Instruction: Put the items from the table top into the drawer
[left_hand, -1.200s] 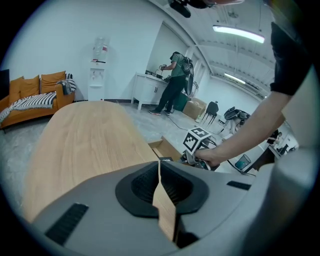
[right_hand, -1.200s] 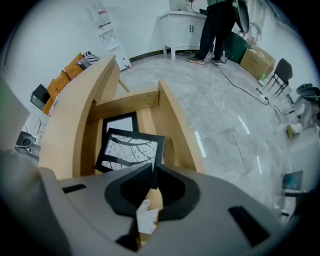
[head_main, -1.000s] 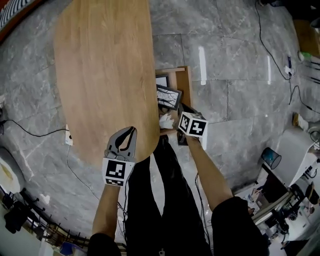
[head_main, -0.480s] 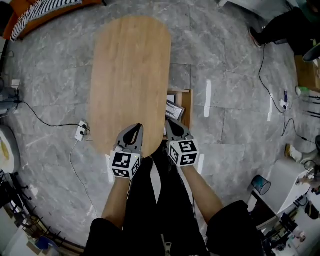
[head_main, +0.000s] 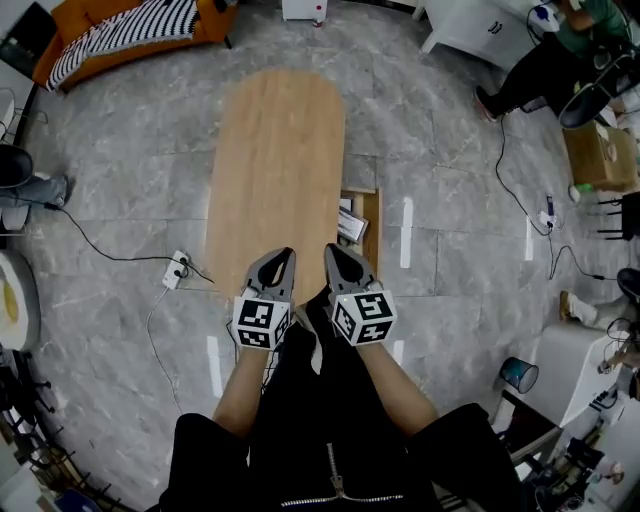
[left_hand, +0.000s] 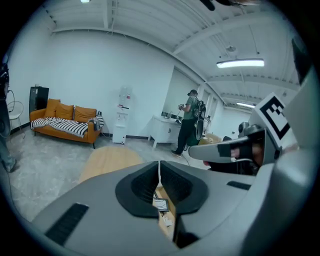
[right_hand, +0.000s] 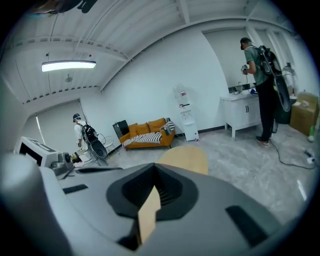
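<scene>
The oval wooden table (head_main: 275, 170) has a bare top. At its right side an open wooden drawer (head_main: 372, 212) holds a dark picture frame (head_main: 349, 226) and some pale things. Both grippers hang high, close to the head camera, side by side over the table's near end. My left gripper (head_main: 287, 253) is shut with nothing in it; in its own view the tips (left_hand: 159, 163) meet, and the drawer with the frame (left_hand: 160, 204) shows below them. My right gripper (head_main: 328, 249) is shut and empty too, its tips (right_hand: 154, 169) pointing at the table (right_hand: 185, 159).
An orange sofa with a striped blanket (head_main: 130, 30) stands at the far left. A power strip with its cable (head_main: 177, 268) lies on the floor left of the table. A person (head_main: 545, 55) stands by a white cabinet at the far right. A teal bin (head_main: 518, 375) sits near right.
Both grippers have risen well above the table. The right one has left the drawer and come up beside the left. The table and drawer now look smaller and farther below.
</scene>
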